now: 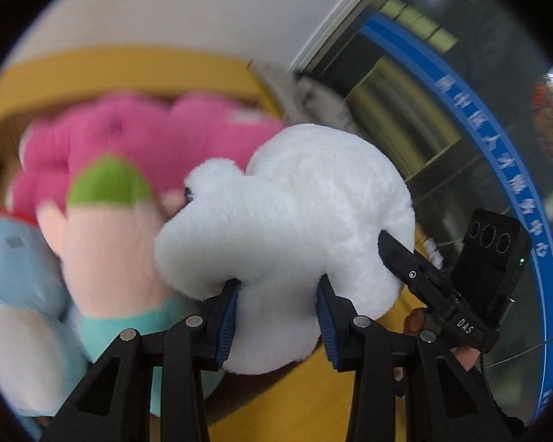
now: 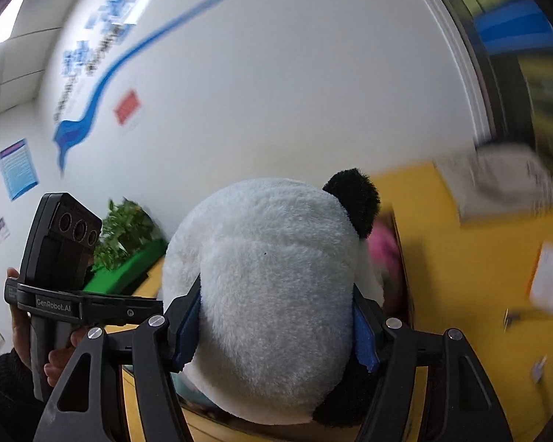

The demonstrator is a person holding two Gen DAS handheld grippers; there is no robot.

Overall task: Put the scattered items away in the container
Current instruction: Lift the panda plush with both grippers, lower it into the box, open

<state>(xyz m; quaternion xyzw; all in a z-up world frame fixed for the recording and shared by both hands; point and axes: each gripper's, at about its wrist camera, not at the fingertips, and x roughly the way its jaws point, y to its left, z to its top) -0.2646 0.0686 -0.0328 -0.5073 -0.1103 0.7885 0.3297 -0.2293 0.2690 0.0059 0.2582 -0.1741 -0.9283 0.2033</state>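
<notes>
2 grippers each clamping 1 plush: left gripper white plush, right gripper panda

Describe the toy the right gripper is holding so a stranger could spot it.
Look above the yellow table, where the right gripper is shut on a plush panda. It is round and white with a black ear, unlike the all-white plush in the left gripper.

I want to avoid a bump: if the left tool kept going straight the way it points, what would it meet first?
The left tool is shut on the white plush. Straight ahead, that plush would probably press into the pink plush in the cardboard box; blur leaves depth uncertain.
</notes>
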